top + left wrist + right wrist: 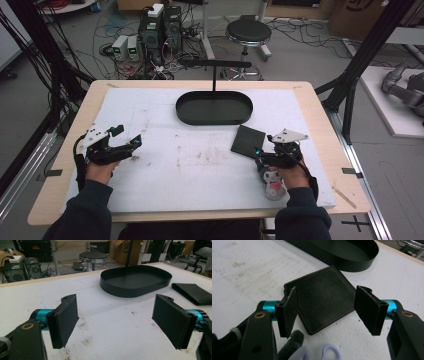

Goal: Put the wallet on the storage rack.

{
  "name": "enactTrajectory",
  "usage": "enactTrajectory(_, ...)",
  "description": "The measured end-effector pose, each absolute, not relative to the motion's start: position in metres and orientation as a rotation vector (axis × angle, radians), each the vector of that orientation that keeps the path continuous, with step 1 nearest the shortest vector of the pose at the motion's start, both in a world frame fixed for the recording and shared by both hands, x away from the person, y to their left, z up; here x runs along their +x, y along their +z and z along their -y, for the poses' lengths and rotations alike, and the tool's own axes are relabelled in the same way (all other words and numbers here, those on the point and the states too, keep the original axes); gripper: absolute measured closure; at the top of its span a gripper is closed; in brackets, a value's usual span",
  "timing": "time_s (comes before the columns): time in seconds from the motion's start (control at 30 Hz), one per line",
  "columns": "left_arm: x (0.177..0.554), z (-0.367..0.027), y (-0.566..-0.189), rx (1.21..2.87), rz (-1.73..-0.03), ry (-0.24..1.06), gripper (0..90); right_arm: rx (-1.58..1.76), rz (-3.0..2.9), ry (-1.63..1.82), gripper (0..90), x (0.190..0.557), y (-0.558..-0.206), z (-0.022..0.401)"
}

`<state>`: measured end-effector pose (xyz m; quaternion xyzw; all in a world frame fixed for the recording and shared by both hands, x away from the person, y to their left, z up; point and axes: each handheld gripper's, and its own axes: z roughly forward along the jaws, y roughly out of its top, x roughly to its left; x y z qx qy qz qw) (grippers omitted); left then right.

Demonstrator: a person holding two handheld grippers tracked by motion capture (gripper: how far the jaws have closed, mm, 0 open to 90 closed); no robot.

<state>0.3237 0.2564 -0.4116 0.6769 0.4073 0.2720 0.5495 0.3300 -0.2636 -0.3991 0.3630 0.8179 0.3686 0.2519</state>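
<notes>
High view looks down; both gripper views, low, share the black tray [136, 281].

A grey floor [305, 50] strewn with cables [107, 27]; a round stool [248, 33] and computer towers [160, 27] stand beyond the table [65, 150].

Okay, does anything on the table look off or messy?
The white mat has brownish stains near its middle. The wallet lies askew beside the black tray. Nothing is spilled.
</notes>
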Motion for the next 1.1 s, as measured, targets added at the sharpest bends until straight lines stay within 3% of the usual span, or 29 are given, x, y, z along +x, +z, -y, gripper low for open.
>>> enactTrajectory(0.33,0.317,-0.257,-0.412,1.602,-0.949,0.654,21.3,0.743,-2.41,0.851,37.1,0.351,-0.411,0.228)
enactTrajectory(0.8,0.32,-0.258,-0.417,1.603,-0.974,0.641,21.3,0.71,-2.529,0.741,36.6,0.377,-0.433,0.223)
enactTrajectory(0.93,0.32,-0.257,-0.417,1.604,-0.975,0.636,21.3,0.689,-2.518,0.709,43.7,0.374,-0.432,0.22)
enactTrajectory(1.1,0.321,-0.258,-0.418,1.605,-0.98,0.627,21.3,0.564,-2.511,0.666,59.3,0.366,-0.431,0.215)
